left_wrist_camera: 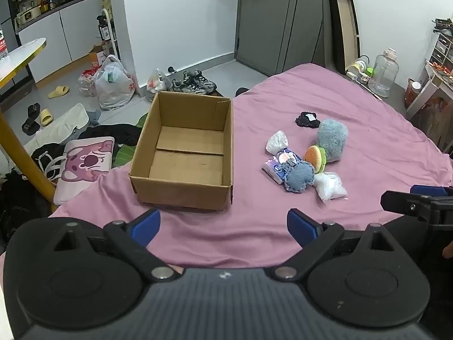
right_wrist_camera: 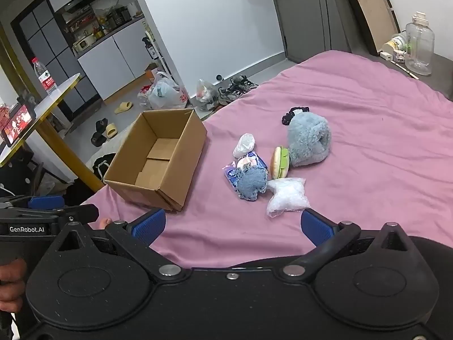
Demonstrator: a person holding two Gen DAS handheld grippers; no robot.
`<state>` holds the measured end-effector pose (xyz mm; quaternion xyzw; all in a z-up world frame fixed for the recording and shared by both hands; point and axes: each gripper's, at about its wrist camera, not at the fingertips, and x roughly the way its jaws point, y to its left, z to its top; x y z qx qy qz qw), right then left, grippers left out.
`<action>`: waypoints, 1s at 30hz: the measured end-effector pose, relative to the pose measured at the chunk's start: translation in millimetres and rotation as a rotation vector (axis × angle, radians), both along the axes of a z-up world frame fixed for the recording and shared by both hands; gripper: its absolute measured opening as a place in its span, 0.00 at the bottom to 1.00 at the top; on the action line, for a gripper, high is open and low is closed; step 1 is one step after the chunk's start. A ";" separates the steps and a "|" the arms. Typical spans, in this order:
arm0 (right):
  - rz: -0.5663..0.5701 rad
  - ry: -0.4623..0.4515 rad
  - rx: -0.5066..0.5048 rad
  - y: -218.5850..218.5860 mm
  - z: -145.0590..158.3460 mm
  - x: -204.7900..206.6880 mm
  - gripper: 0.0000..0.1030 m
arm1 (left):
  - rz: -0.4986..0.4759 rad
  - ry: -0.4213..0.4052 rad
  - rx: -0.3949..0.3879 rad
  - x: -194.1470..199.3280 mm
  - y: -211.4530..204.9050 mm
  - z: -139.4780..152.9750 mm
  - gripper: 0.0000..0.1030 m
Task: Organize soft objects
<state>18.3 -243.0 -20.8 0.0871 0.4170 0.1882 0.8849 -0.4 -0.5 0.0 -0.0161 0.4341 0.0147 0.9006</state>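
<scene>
An empty cardboard box (left_wrist_camera: 187, 153) (right_wrist_camera: 158, 158) stands open on the pink bed. To its right lies a cluster of soft things: a grey-blue plush (left_wrist_camera: 331, 138) (right_wrist_camera: 308, 141), a burger toy (left_wrist_camera: 315, 155) (right_wrist_camera: 280, 162), a blue fuzzy ball (left_wrist_camera: 300, 178) (right_wrist_camera: 252, 182), a tissue pack (left_wrist_camera: 276, 165) (right_wrist_camera: 243, 164), two clear bags (left_wrist_camera: 329, 187) (right_wrist_camera: 286, 195) and a black cloth (left_wrist_camera: 307, 119) (right_wrist_camera: 291, 113). My left gripper (left_wrist_camera: 223, 226) is open and empty, near the box's front. My right gripper (right_wrist_camera: 233, 223) is open and empty, just before the clear bag.
The pink bed sheet (left_wrist_camera: 339, 96) (right_wrist_camera: 368, 107) fills the middle. The floor at left holds a pillow (left_wrist_camera: 85, 164), bags, shoes and slippers. A yellow-edged table (right_wrist_camera: 42, 102) stands at left. A large clear jug (right_wrist_camera: 419, 45) stands beyond the bed.
</scene>
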 end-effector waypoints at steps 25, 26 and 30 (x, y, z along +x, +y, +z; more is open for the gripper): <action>0.002 -0.006 -0.001 -0.6 1.7 -0.9 1.00 | 0.008 0.004 -0.008 -4.2 6.8 5.0 0.93; 0.002 -0.006 0.000 -0.6 1.8 -1.0 1.00 | 0.009 0.005 -0.008 -3.9 6.7 5.0 0.93; 0.001 -0.007 0.000 -0.5 1.9 -1.0 1.00 | 0.013 0.004 -0.008 -2.6 5.6 6.3 0.93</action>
